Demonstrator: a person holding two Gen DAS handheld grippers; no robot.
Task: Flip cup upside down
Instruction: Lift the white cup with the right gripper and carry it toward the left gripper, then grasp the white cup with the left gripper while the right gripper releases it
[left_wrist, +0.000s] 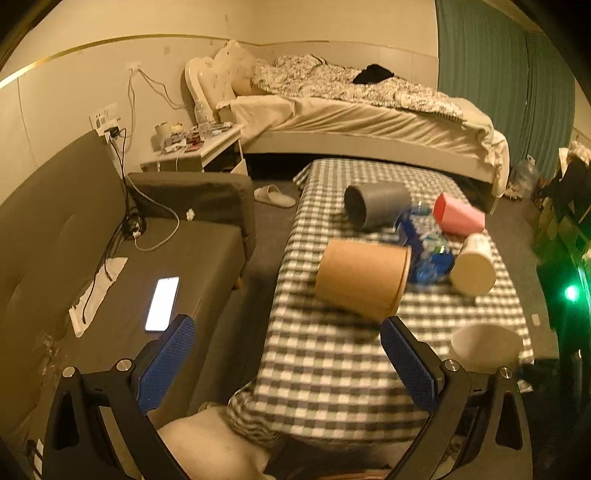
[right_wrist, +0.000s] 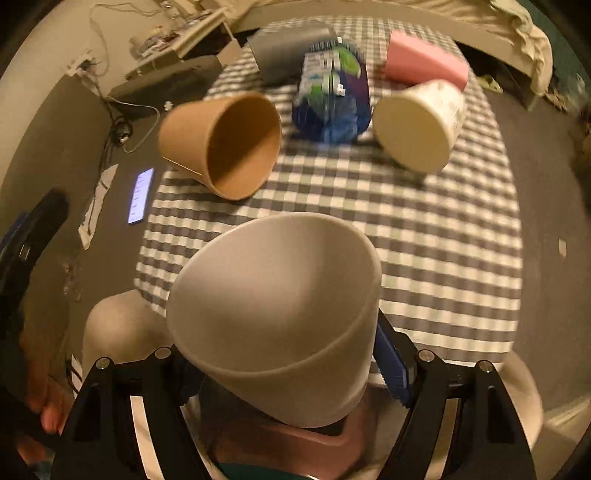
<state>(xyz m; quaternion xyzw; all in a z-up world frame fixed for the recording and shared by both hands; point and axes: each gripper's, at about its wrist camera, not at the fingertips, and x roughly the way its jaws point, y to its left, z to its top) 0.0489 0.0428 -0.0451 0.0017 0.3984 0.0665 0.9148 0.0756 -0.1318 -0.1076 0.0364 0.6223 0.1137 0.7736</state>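
A: Start at the fingers. What has the right gripper (right_wrist: 284, 373) got?

B: Its fingers (right_wrist: 392, 369) are pinching the grey-white cup (right_wrist: 275, 314) by the lower wall near the base. The cup is off the desk, above the near edge, its open mouth tipped away from the wrist and toward the middle of the checked desk (right_wrist: 424, 236).

A: And the other one?

B: The left gripper (left_wrist: 288, 354) has its blue fingers (left_wrist: 168, 363) spread wide with nothing between them. It hangs off the desk's near left corner, partly over the sofa (left_wrist: 177, 258). In its view the held cup (left_wrist: 485, 347) shows to the right.

A: So which way does the cup's long axis run?

B: Roughly along the right fingers, base toward the wrist, rim forward and slightly up. I judge the flip turns on rolling that wrist until the rim faces the cloth; the right hand already holds it, so the left need not come in.

A: Room to set it down?

B: The near half of the desk is bare. Farther back lie a brown paper cup (right_wrist: 221, 144), a cream cup (right_wrist: 417, 125), a blue packet (right_wrist: 332, 96), a pink cup (right_wrist: 424, 62) and a dark grey cup (right_wrist: 288, 48), all on their sides, well apart from the held one.
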